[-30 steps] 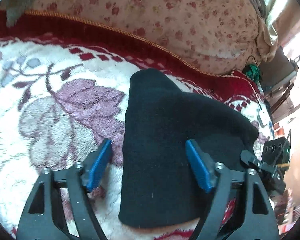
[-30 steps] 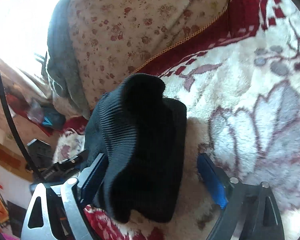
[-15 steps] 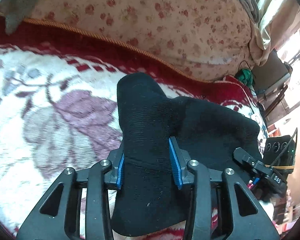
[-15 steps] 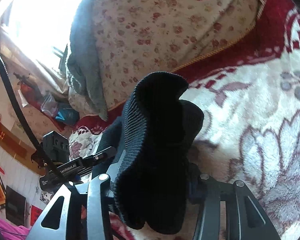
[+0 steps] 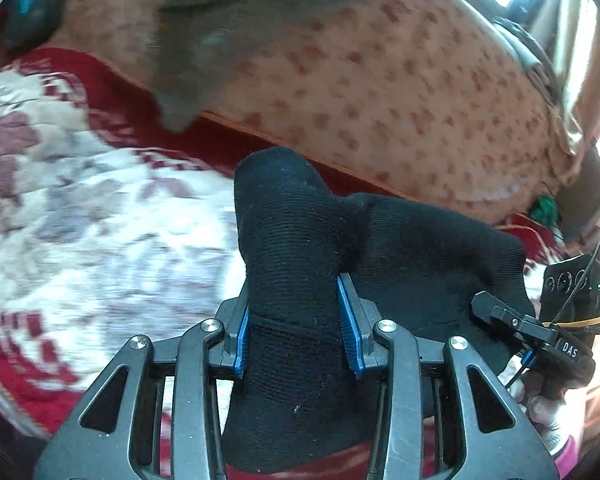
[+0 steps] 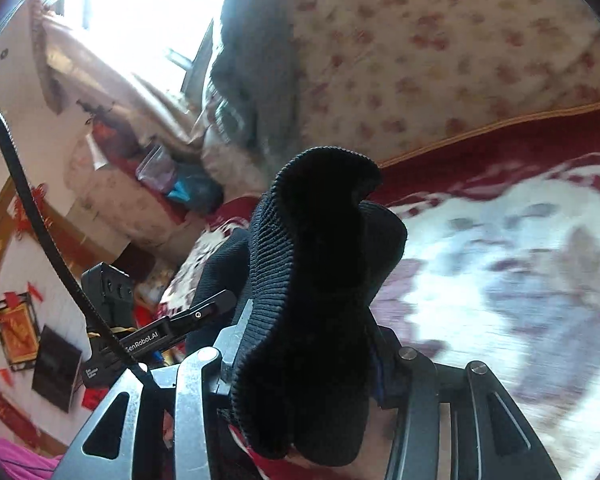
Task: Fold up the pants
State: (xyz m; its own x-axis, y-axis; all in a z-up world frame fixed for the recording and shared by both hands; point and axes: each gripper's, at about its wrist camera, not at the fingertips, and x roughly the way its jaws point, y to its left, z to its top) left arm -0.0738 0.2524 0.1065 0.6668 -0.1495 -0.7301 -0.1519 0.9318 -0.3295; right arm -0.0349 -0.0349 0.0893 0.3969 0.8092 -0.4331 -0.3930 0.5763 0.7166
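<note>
Left gripper [image 5: 298, 322] and right gripper [image 6: 308, 354] each clamp a bunched edge of the black pants [image 5: 412, 248] above a floral blanket [image 5: 100, 216]

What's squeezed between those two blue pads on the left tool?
A bunched fold of the black pants, pinched between the left gripper's blue pads; nothing else sits in that gap. The left wrist view shows it.

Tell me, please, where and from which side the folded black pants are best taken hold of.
At the near folded edge of the black pants, coming from the person's side along the blanket. The knit bunches into thick ridges there, narrow enough to fit between the pads. Both the left hand-held gripper and the right hand-held gripper are clamped on such ridges.
</note>
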